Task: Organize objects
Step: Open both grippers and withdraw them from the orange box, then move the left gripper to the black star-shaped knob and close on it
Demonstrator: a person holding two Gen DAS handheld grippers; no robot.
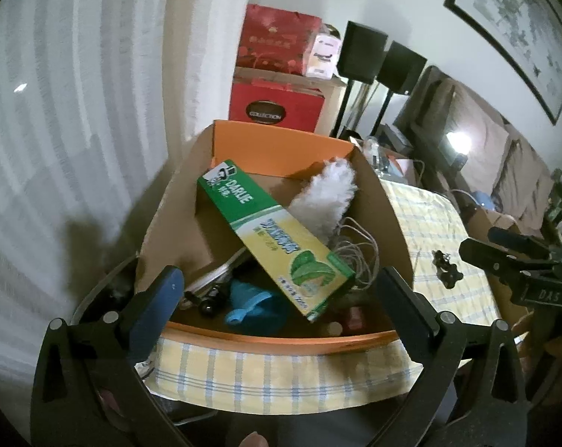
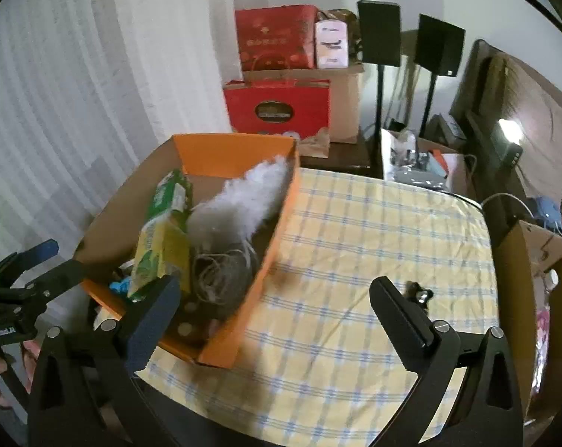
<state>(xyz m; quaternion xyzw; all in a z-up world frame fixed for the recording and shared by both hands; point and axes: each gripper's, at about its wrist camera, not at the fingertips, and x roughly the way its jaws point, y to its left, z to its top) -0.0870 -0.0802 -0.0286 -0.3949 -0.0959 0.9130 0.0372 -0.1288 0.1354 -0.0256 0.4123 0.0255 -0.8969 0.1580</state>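
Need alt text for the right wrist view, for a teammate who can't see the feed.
An open right gripper hovers empty over a yellow checked tablecloth, a small black object beside its right finger. At left, an orange cardboard box holds a toothpaste carton, white duster and coiled cord.

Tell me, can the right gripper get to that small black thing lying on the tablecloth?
Probably yes. The small black object lies in the open on the checked tablecloth, outside the orange box, and the right gripper is open with nothing between them.

I count one orange box, and inside it one toothpaste carton, one white duster, one cord coil, one blue cloth; beside it, one black clip.
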